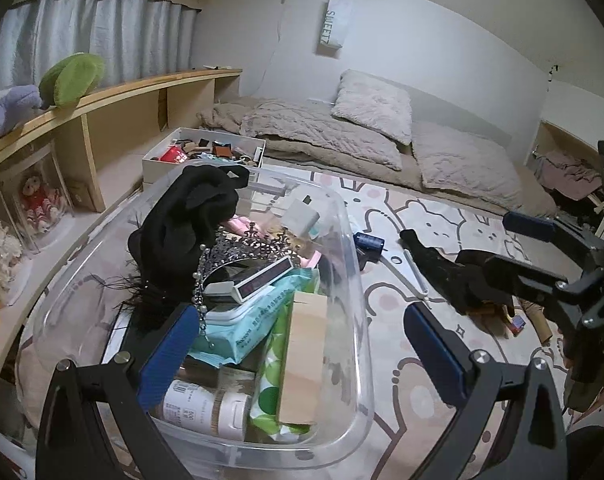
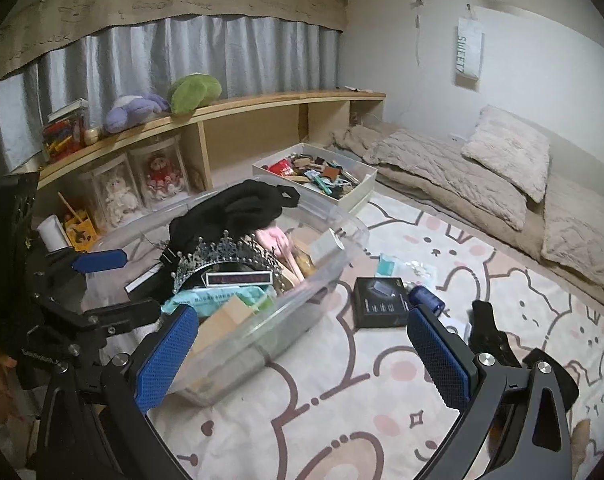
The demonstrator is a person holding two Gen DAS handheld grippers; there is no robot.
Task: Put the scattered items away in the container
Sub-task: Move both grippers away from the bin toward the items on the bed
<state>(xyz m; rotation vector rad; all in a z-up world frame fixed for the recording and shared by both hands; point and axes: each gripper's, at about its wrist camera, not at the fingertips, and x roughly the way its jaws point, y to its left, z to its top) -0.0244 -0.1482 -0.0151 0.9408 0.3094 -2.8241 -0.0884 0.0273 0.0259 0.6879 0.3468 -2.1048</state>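
Hovering over the clear tub (image 1: pixel 341 216), the left gripper (image 1: pixel 305 340) has its blue pads spread wide with nothing between them. The right gripper (image 2: pixel 305 344) hangs just as wide and empty, low over the rug (image 2: pixel 341 420), at the tub's right side.

The tub is heaped: a black cloth (image 1: pixel 190 208), a tiara (image 1: pixel 238 252), a wipes pack (image 1: pixel 254 320), a bottle (image 1: pixel 202 404). Items on the rug to the tub's right remain to be tidied: a black box (image 2: pixel 379 302), a blue cylinder (image 2: pixel 425 298) touching its far corner, and a long black cloth (image 2: pixel 487 328) on the right.

From the right gripper, the black box lies straight ahead, a little to the right of centre between the pads, lying flat, its long side roughly across the view. The right hand is plainly nearer, since the left sits over the tub. My guess is that the next pick calls for reaching forward and down, with the pads closing across the box's shorter span.
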